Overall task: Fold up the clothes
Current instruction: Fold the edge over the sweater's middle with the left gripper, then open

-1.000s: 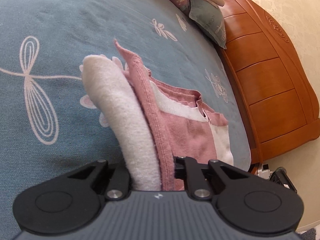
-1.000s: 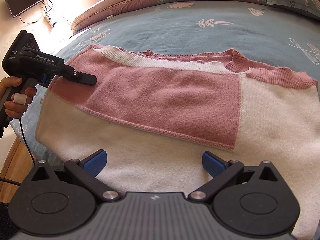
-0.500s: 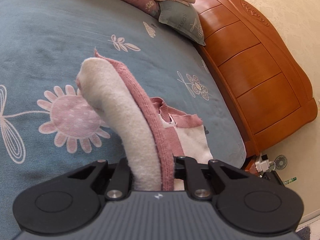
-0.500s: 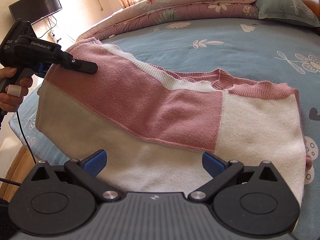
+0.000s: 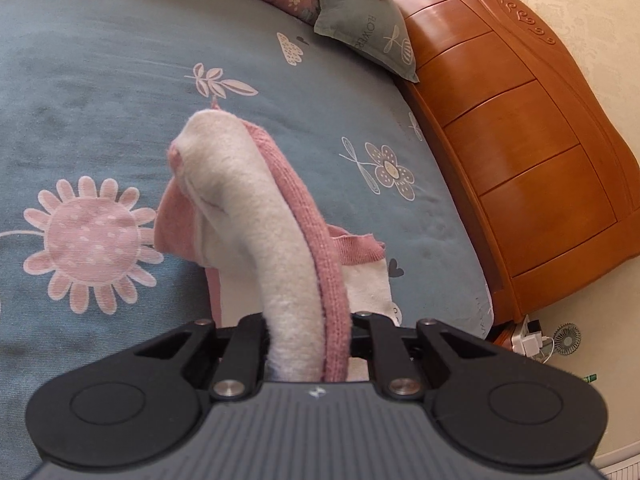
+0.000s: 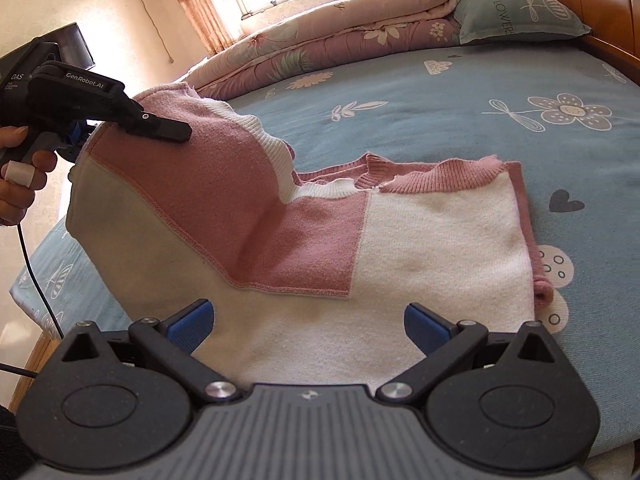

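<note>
Readable text: "GenRobot.AI" and "DAS" on the left gripper (image 6: 168, 130) body, "FLOWER" on the grey-green pillow (image 6: 516, 10). A hand (image 6: 18, 172) holds that gripper's pistol grip at left, fingers pointing right and slightly down, clamped tight on a bunched edge of the pink-and-cream sweater (image 6: 320, 240). That side is lifted off the bed (image 6: 440, 92); the rest lies flat on the blue floral sheet. Right gripper (image 6: 308, 324) fingers spread wide, low over the cream hem, gripping nothing.
</note>
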`<state>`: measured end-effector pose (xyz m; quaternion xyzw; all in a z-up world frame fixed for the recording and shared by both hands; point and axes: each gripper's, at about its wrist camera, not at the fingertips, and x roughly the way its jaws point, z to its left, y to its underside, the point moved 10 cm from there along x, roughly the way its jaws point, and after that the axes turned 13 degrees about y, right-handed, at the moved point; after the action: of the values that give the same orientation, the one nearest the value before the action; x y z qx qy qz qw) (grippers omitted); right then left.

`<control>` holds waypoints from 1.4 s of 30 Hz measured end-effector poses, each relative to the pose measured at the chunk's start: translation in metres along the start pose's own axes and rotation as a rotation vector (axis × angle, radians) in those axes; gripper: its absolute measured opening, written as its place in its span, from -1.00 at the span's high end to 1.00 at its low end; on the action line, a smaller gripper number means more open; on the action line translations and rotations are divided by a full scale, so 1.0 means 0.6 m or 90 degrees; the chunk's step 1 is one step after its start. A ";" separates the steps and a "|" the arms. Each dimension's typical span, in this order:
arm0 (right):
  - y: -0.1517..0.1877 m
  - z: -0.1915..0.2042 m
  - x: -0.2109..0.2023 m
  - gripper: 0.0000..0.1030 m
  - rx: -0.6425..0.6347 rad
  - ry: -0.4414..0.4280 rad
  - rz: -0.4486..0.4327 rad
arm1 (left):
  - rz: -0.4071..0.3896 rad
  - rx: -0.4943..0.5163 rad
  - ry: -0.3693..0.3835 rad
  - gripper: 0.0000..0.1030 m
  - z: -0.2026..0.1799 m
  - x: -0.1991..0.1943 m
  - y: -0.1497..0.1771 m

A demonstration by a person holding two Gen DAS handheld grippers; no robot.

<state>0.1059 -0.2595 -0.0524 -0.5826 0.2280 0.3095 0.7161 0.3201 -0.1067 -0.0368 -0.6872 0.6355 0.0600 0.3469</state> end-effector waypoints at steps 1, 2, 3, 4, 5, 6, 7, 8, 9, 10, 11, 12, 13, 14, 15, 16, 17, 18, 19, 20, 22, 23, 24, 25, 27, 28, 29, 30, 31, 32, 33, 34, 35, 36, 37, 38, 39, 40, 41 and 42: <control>0.000 -0.004 -0.001 -1.00 0.005 0.001 -0.002 | 0.001 -0.002 0.001 0.76 -0.005 0.008 0.000; 0.000 -0.008 -0.002 -1.00 0.009 0.001 -0.004 | 0.002 -0.007 0.000 0.76 -0.010 0.016 0.001; 0.000 -0.011 -0.004 -1.00 0.012 0.002 -0.005 | 0.002 -0.013 -0.002 0.76 -0.013 0.024 0.001; 0.000 -0.016 -0.005 -1.00 0.015 0.004 -0.007 | 0.002 -0.019 -0.003 0.76 -0.015 0.032 0.001; 0.000 -0.021 -0.006 -1.00 0.017 0.005 -0.009 | 0.002 -0.026 -0.004 0.76 -0.016 0.040 0.002; 0.001 -0.025 -0.007 -1.00 0.020 0.007 -0.011 | 0.003 -0.033 -0.004 0.75 -0.017 0.047 0.003; 0.002 -0.030 -0.009 -1.00 0.023 0.008 -0.013 | 0.003 -0.040 -0.004 0.75 -0.018 0.054 0.003; 0.002 -0.034 -0.011 -1.00 0.026 0.009 -0.015 | 0.005 -0.044 -0.004 0.75 -0.021 0.063 0.004; 0.003 -0.039 -0.013 -1.00 0.029 0.010 -0.016 | 0.008 -0.047 -0.004 0.75 -0.024 0.072 0.005; 0.004 -0.043 -0.014 -1.00 0.033 0.012 -0.017 | 0.011 -0.049 -0.005 0.75 -0.027 0.079 0.008; 0.006 -0.047 -0.015 -1.00 0.036 0.013 -0.017 | 0.016 -0.048 -0.007 0.75 -0.031 0.089 0.009; 0.008 -0.052 -0.017 -1.00 0.041 0.015 -0.018 | 0.020 -0.049 -0.009 0.75 -0.033 0.096 0.010; 0.009 -0.057 -0.018 -1.00 0.045 0.017 -0.018 | 0.023 -0.050 -0.010 0.75 -0.035 0.103 0.012; 0.011 -0.062 -0.020 -1.00 0.049 0.018 -0.018 | 0.026 -0.053 -0.010 0.75 -0.037 0.111 0.012; 0.013 -0.066 -0.022 -1.00 0.053 0.019 -0.019 | 0.029 -0.055 -0.011 0.75 -0.039 0.120 0.013; 0.014 -0.070 -0.024 -1.00 0.057 0.019 -0.020 | 0.032 -0.059 -0.011 0.74 -0.040 0.128 0.014; 0.015 -0.073 -0.026 -1.00 0.061 0.019 -0.021 | 0.036 -0.062 -0.011 0.74 -0.042 0.136 0.015; 0.015 -0.077 -0.028 -1.00 0.064 0.020 -0.022 | 0.039 -0.066 -0.010 0.74 -0.043 0.144 0.017; 0.016 -0.080 -0.030 -1.00 0.067 0.021 -0.024 | 0.041 -0.070 -0.011 0.74 -0.044 0.153 0.018; 0.016 -0.083 -0.032 -1.00 0.068 0.023 -0.026 | 0.042 -0.074 -0.013 0.74 -0.044 0.162 0.019; 0.017 -0.088 -0.038 -1.00 0.071 0.026 -0.030 | 0.044 -0.082 -0.018 0.74 -0.043 0.176 0.021; 0.017 -0.089 -0.040 -1.00 0.072 0.026 -0.031 | 0.044 -0.087 -0.019 0.74 -0.043 0.183 0.022; 0.018 -0.090 -0.042 -1.00 0.072 0.026 -0.032 | 0.044 -0.092 -0.021 0.74 -0.042 0.190 0.023; 0.018 -0.091 -0.044 -1.00 0.071 0.026 -0.033 | 0.045 -0.096 -0.022 0.74 -0.043 0.195 0.024; 0.017 -0.089 -0.049 -1.00 0.068 0.024 -0.036 | 0.046 -0.102 -0.025 0.74 -0.043 0.205 0.026; 0.017 -0.089 -0.052 -1.00 0.066 0.022 -0.037 | 0.047 -0.104 -0.027 0.74 -0.044 0.210 0.028; 0.016 -0.088 -0.055 -1.00 0.064 0.021 -0.038 | 0.048 -0.103 -0.030 0.74 -0.046 0.216 0.029; 0.014 -0.086 -0.058 -1.00 0.060 0.021 -0.041 | 0.048 -0.104 -0.033 0.74 -0.047 0.221 0.031; 0.013 -0.086 -0.061 -1.00 0.058 0.022 -0.043 | 0.050 -0.105 -0.036 0.74 -0.047 0.226 0.033; 0.011 -0.087 -0.063 -1.00 0.057 0.023 -0.046 | 0.054 -0.108 -0.039 0.73 -0.047 0.232 0.035; 0.010 -0.088 -0.065 -1.00 0.057 0.025 -0.048 | 0.057 -0.115 -0.041 0.72 -0.045 0.238 0.038; 0.010 -0.090 -0.066 -1.00 0.058 0.027 -0.049 | 0.058 -0.123 -0.044 0.67 -0.043 0.243 0.039; 0.010 -0.093 -0.067 -1.00 0.059 0.030 -0.049 | 0.059 -0.132 -0.046 0.65 -0.040 0.249 0.041; 0.011 -0.096 -0.068 -1.00 0.062 0.033 -0.049 | 0.058 -0.143 -0.049 0.62 -0.035 0.256 0.043; 0.012 -0.100 -0.068 -1.00 0.064 0.037 -0.048 | 0.058 -0.156 -0.051 0.58 -0.032 0.261 0.044; 0.014 -0.104 -0.068 -1.00 0.066 0.041 -0.047 | 0.057 -0.168 -0.052 0.57 -0.029 0.266 0.045; 0.017 -0.107 -0.068 -1.00 0.068 0.045 -0.045 | 0.057 -0.180 -0.054 0.53 -0.026 0.271 0.047; 0.019 -0.110 -0.069 -1.00 0.071 0.047 -0.044 | 0.055 -0.190 -0.053 0.45 -0.025 0.275 0.048; 0.021 -0.113 -0.069 -1.00 0.074 0.049 -0.042 | 0.053 -0.199 -0.052 0.40 -0.026 0.279 0.049; 0.023 -0.115 -0.069 -1.00 0.076 0.051 -0.041 | 0.051 -0.204 -0.049 0.28 -0.028 0.281 0.051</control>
<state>0.0692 -0.3326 -0.0483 -0.5578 0.2557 0.2486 0.7494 0.3175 -0.2550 -0.1247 -0.7052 0.6306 0.2007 0.2544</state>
